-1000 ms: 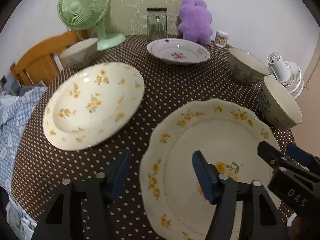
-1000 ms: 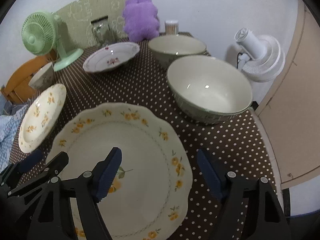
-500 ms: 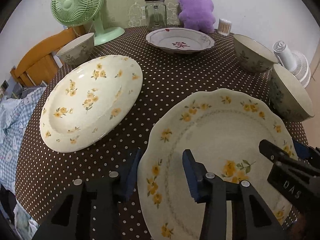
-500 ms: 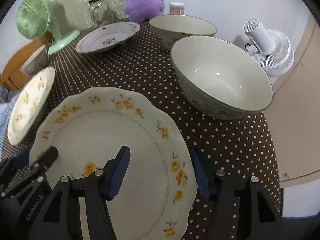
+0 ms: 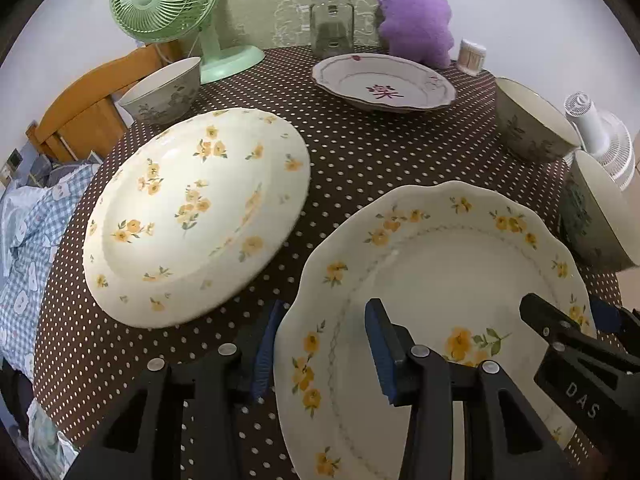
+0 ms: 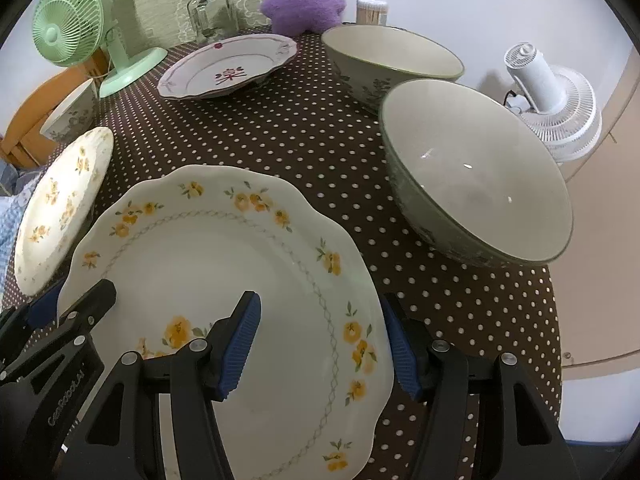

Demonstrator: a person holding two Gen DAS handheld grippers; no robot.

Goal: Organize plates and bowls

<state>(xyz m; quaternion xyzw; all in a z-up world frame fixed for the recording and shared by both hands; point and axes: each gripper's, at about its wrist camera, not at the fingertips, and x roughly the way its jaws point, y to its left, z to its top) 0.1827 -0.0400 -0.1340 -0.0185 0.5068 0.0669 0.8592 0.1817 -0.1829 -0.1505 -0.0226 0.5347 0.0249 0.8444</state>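
Plates and bowls sit unstacked; my left gripper (image 5: 320, 344) and right gripper (image 6: 320, 344) straddle the near plate's (image 6: 224, 264) rims, spread, not pinching.

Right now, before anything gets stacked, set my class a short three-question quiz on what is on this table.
1. How many bowls stand on the dotted tablecloth?
2. True or false: the glass jar stands between the green fan and the purple plush toy.
3. Which dish lies nearest the green fan?
A. the scalloped yellow-flowered plate
B. the small bowl
C. the pink-flowered plate

Key
1. Three: the small bowl, the far large bowl and the near large bowl.
2. True.
3. B.
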